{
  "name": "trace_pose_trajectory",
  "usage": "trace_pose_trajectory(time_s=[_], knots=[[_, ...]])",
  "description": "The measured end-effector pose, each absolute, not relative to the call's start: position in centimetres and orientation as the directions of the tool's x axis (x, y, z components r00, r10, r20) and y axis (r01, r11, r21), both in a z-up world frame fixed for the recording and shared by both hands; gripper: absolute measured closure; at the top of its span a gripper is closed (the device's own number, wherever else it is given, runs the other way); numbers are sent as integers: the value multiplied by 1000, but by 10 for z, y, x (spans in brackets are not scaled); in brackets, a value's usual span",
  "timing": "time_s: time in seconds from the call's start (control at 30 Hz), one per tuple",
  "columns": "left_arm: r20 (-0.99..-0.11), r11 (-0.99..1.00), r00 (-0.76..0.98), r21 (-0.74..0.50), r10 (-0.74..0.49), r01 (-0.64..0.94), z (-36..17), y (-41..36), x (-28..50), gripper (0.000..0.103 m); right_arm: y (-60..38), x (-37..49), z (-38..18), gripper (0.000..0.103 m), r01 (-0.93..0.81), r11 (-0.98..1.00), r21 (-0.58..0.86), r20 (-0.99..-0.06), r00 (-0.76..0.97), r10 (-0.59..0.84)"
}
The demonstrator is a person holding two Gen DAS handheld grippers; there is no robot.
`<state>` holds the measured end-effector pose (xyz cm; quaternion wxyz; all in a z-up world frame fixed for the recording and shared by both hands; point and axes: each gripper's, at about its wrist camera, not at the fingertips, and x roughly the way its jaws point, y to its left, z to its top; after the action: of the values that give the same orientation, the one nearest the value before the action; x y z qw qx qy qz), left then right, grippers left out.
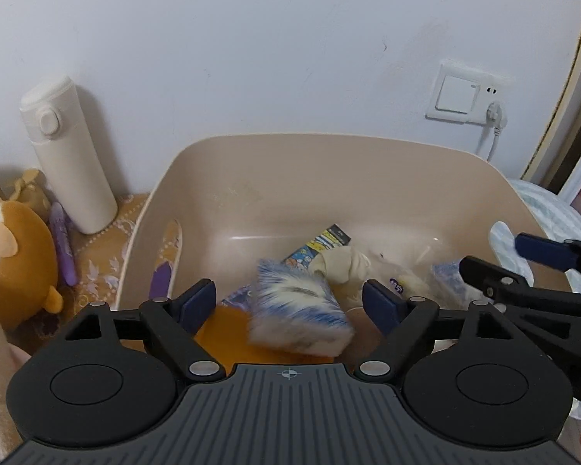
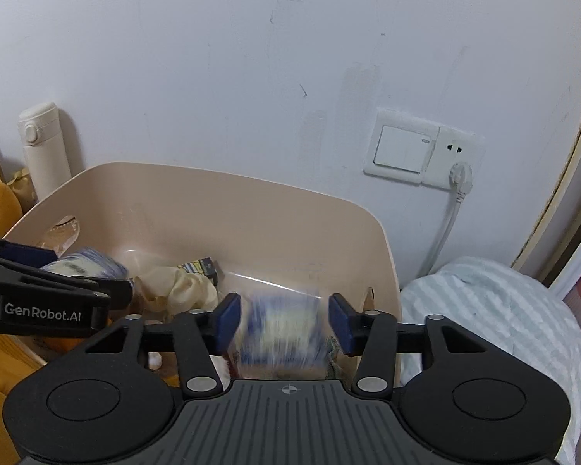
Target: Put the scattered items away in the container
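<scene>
Both the left gripper [image 1: 289, 302] and right gripper [image 2: 283, 323] stand apart, blue-white packets [image 1: 300, 308] dropping into the well-filled tub [image 1: 329, 166], while a purple pen [image 1: 64, 244] waits outside its left edge.

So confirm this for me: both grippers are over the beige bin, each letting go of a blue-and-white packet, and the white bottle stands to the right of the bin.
One thing is wrong: the white bottle stands to the left of the beige bin, against the wall, as the left wrist view shows. The rest holds.

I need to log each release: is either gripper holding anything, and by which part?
Nothing is held. The left gripper and right gripper are open; a blurred blue-and-white packet sits untouched between each one's pads.
</scene>
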<state>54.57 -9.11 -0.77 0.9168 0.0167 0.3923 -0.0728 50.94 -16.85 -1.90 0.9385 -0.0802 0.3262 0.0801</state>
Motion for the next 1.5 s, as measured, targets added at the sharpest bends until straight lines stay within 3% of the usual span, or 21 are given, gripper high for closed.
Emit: trace_pose_trajectory(time_s=[0.13, 0.2, 1.0, 1.5], knots=[[-723, 989, 678, -54, -134, 137, -3, -86, 539, 18, -172, 498, -8, 10, -198, 975, -99, -592, 799, 102], [-722, 988, 677, -67, -143, 137, 0, -84, 535, 17, -174, 493, -1, 4, -201, 975, -91, -581, 806, 112], [-633, 989, 762, -38, -134, 142, 43, -71, 439, 17, -173, 416, 31, 0, -204, 975, -87, -527, 840, 129], [-592, 984, 788, -57, -170, 169, 50, -60, 343, 17, -181, 326, 34, 0, -193, 981, 3, -501, 849, 168]])
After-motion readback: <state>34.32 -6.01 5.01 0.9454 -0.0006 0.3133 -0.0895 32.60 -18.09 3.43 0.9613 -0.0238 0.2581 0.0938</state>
